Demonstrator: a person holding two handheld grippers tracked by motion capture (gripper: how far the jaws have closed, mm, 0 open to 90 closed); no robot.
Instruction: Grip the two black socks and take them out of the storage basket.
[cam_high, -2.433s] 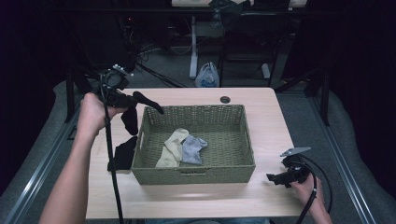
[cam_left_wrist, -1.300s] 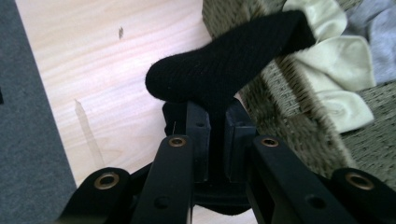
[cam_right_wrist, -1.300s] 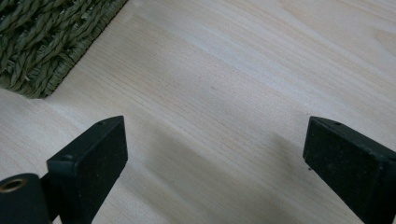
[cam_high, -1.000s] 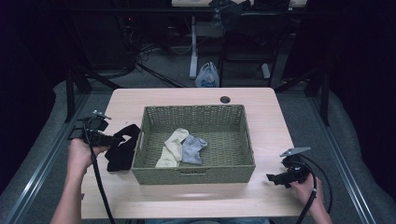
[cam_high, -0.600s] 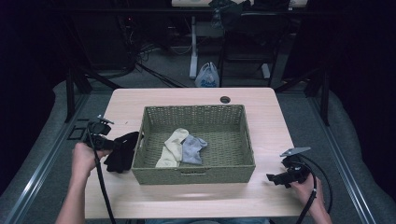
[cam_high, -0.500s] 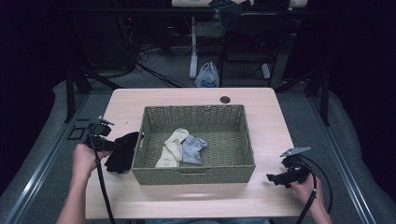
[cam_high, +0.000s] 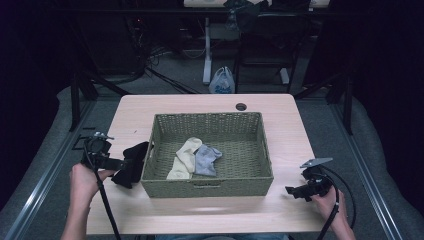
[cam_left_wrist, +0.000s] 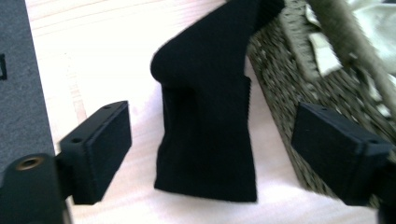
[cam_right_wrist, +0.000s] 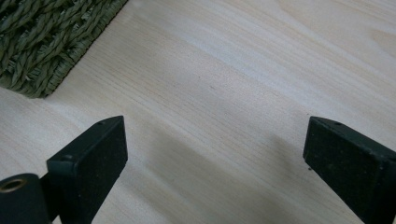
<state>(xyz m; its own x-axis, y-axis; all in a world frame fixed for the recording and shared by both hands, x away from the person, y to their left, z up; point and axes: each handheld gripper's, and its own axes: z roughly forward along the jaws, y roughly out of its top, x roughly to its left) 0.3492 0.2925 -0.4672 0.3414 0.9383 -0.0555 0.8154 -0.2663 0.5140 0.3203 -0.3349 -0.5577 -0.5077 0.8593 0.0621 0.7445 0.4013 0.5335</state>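
With the left gripper (cam_left_wrist: 210, 154) fingers just opened wide and gripping nothing, the black sock (cam_high: 131, 163) lies on the surface against the basket (cam_high: 207, 187) wall at 9 o'clock, so withdrawal could snag and drag it.

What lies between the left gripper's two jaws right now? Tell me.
In the left gripper view, the black sock lies on the table between the left gripper's jaws, which have just been opening; neither pad touches it.
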